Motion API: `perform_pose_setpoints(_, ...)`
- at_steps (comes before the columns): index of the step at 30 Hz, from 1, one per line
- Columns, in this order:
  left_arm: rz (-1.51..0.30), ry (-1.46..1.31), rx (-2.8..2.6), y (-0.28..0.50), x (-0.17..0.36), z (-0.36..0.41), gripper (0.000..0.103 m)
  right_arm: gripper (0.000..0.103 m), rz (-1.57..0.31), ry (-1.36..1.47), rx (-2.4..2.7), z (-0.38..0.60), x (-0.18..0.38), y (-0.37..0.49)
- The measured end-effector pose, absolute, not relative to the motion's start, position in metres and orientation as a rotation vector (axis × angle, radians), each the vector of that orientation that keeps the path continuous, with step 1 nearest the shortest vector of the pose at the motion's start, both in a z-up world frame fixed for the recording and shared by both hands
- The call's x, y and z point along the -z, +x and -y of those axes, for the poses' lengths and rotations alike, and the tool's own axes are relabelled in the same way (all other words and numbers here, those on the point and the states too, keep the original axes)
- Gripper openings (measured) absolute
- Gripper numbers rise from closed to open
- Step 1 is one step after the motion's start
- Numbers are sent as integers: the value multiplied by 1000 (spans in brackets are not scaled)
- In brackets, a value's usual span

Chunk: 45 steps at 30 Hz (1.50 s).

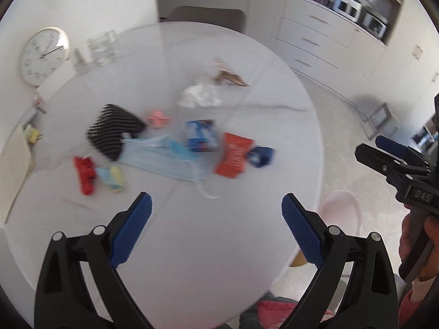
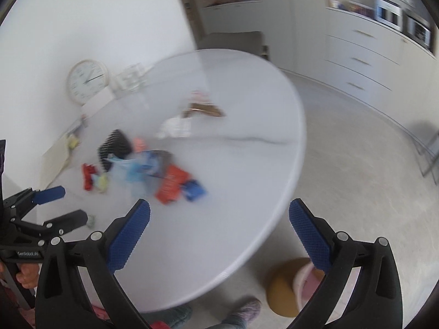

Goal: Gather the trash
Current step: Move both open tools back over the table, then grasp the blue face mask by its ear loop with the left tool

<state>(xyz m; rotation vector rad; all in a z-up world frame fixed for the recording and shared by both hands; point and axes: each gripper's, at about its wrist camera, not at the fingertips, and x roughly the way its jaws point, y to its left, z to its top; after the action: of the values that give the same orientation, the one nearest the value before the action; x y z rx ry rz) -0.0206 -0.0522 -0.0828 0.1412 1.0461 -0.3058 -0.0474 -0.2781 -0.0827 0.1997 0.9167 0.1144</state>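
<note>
The fingers of the left gripper (image 1: 216, 211) are spread wide apart, and there is nothing between them. The fingers of the right gripper (image 2: 219, 219) are spread wide too, and they hold nothing. Both grippers hang above the near edge of a round white table (image 1: 192, 260). The trash lies in a loose bunch in the middle of the table, well away from both grippers. There is a black comb-like thing (image 1: 114, 130), a light blue face mask (image 1: 164, 159), a small blue and white box (image 1: 201, 135), an orange-red wrapper (image 1: 233, 155) and a dark blue wrapper (image 1: 260, 156) just beside it. Nearer the left side lie a red scrap (image 1: 85, 171) and a yellow and blue scrap (image 1: 112, 178). Farther back sit a crumpled white tissue (image 1: 200, 94), a brown wrapper (image 1: 230, 78) and a small pink scrap (image 1: 159, 118). A round clock (image 1: 44, 54) leans by the wall at the far left of the table. The pictures are blurry, so small details are hard to tell. On the floor by the table stands a pink bin (image 2: 304, 282).
</note>
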Motion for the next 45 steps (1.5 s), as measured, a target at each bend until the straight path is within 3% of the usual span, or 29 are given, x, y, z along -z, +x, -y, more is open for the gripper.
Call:
perform_pose_setpoints(10, -1029, 110, 229, 4, 85, -25, 95, 101, -964, 129, -226, 208, 96, -7)
perform_pose_setpoints(22, -1152, -36, 356, 53, 134, 9, 95, 101, -1059, 73, -210, 227, 127, 27)
perform_pose_setpoints(26, -1252, -131, 342, 81, 166, 21, 83, 101, -1060, 70, -199, 239, 132, 43)
perform_pose_setpoints(33, -1348, -174, 318, 105, 203, 36, 71, 101, -1062, 101, -208, 256, 142, 67)
perform_pose_setpoints(35, -1366, -201, 312, 109, 211, 39, 61, 101, -1067, 100, -211, 258, 145, 72)
perform_pose_setpoints(45, -1368, -146, 335, 111, 223, 50, 54, 101, -1089, 105, -253, 254, 159, 86)
